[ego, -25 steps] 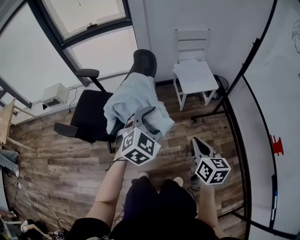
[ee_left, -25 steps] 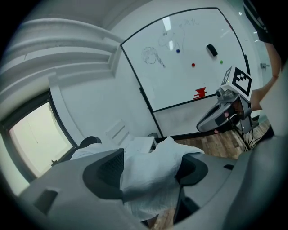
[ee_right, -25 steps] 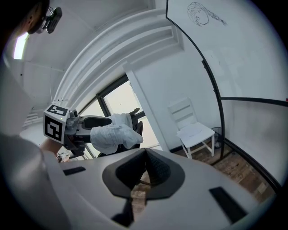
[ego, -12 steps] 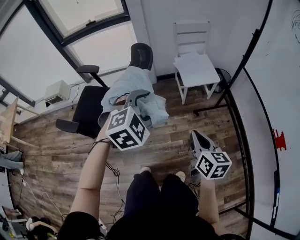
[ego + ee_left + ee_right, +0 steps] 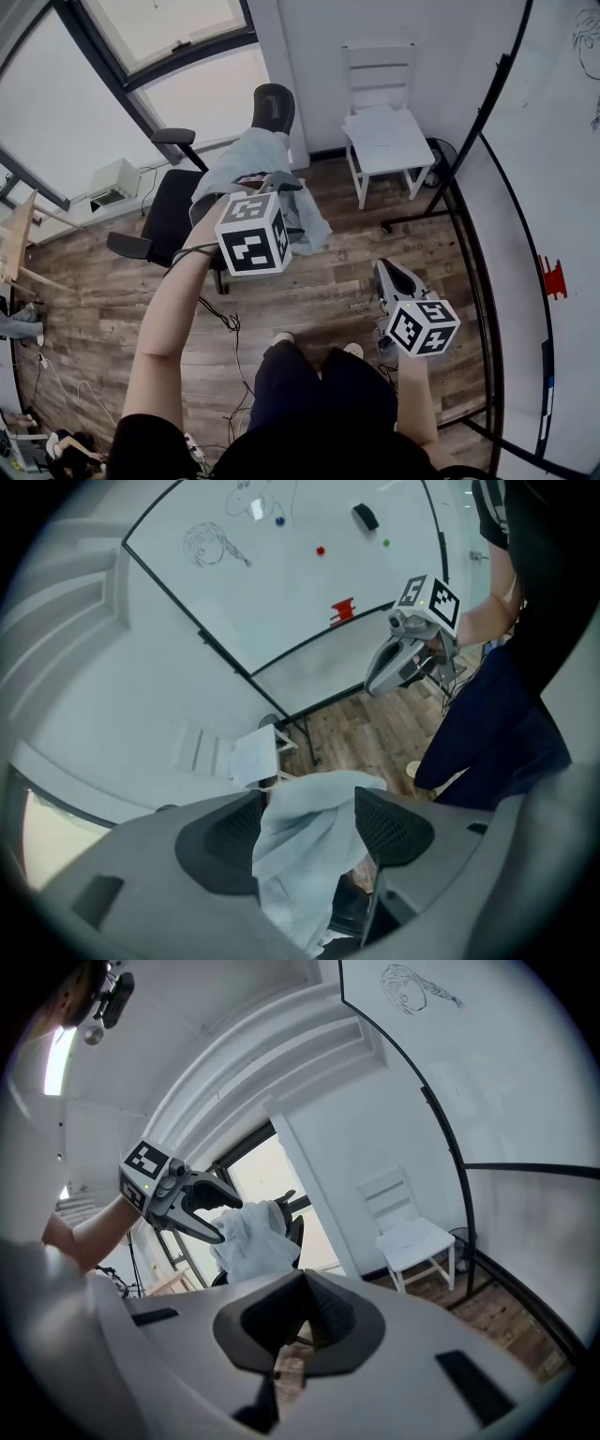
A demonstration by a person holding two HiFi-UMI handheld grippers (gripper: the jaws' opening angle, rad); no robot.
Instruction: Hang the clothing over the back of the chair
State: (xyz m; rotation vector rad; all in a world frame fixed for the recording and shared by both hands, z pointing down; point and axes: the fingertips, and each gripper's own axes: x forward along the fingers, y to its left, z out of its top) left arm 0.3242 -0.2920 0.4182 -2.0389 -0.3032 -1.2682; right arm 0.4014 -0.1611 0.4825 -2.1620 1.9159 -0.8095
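A pale blue piece of clothing (image 5: pixel 246 159) lies over the back of the black office chair (image 5: pixel 169 220), below its headrest (image 5: pixel 272 98). My left gripper (image 5: pixel 274 180) is raised at the cloth's upper edge, shut on a bunched fold of the clothing (image 5: pixel 305 841), which fills the gap between its pads. In the right gripper view the left gripper (image 5: pixel 230 1221) holds the peak of the clothing (image 5: pixel 253 1246). My right gripper (image 5: pixel 382 272) hangs low at the person's right side, shut and holding nothing, its pads (image 5: pixel 323 1312) pressed together.
A white wooden chair (image 5: pixel 384 131) stands against the back wall, right of the office chair. A whiteboard on a black frame (image 5: pixel 553 187) runs along the right side. Windows and a small white box (image 5: pixel 112 183) lie to the left. Cables lie across the wood floor (image 5: pixel 103 319).
My left gripper has risen along the chair back toward the headrest, with the arm stretched further out. The right gripper has stayed low at the side.
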